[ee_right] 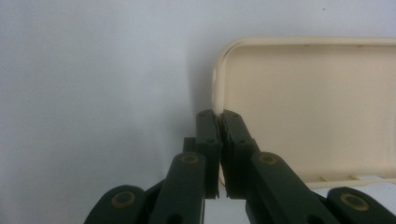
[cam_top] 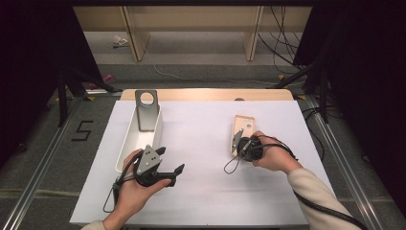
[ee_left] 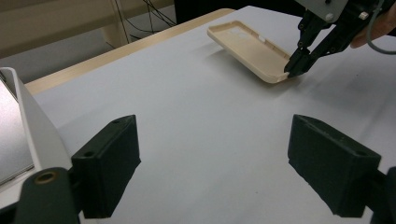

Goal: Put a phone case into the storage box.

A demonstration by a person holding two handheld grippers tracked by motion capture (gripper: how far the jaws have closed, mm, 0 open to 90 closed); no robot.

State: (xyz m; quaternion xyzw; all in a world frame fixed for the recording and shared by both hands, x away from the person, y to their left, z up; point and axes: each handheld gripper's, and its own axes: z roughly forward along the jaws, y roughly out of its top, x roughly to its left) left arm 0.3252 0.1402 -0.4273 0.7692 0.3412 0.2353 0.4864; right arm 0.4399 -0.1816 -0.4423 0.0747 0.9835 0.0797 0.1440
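A white table [cam_top: 201, 191] stands before bare shelving. By its near-left edge the left gripper [cam_top: 173, 166] hovers wide open, empty, beside a white bin [cam_top: 125, 143]. Toward the right edge, the right gripper [ee_right: 216, 117] has pinched the rim of a cream, shallow phone case [ee_right: 308, 107], one end tipped up. This looks like the pickup; next comes a steady lift.

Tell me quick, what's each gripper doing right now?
Left gripper: open, holding nothing, over the white table.
Right gripper: shut on the rim of the cream phone case.
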